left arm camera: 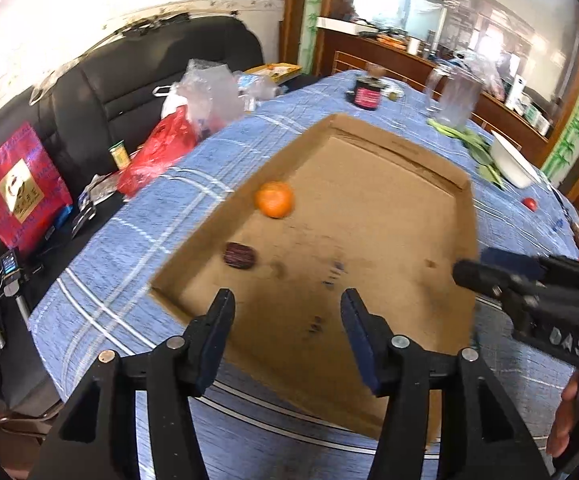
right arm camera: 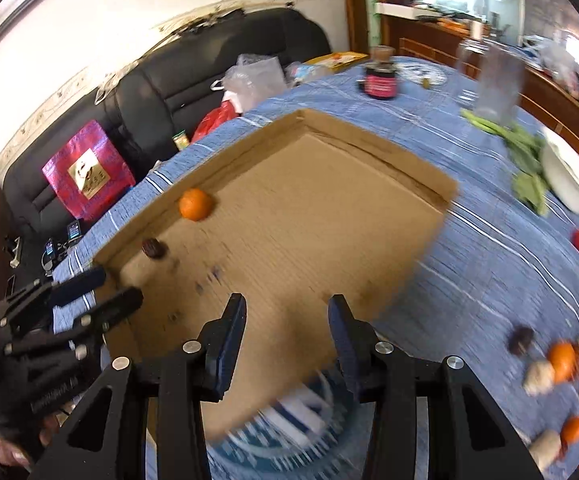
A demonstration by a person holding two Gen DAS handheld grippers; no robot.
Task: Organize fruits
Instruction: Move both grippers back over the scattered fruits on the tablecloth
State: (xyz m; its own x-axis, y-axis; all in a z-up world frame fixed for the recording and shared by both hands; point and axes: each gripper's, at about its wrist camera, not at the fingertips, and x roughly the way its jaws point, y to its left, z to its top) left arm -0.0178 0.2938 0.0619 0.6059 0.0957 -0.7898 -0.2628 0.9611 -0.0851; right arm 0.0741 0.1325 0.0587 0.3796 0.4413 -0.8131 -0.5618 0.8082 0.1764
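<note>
Jaws of both grippers empty, parted; fruit pile (right arm camera: 561, 364) (right wrist view only) beside tray (right arm camera: 369, 152)

An orange (left arm camera: 274, 199) and a dark date (left arm camera: 241, 255) lie apart by the cardboard tray's (left arm camera: 389, 208) left wall.

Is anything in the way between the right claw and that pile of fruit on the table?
Nothing visible. The right claw is open and empty over the box's near edge. The fruit pile lies to its right on bare blue cloth, with nothing between them.
</note>
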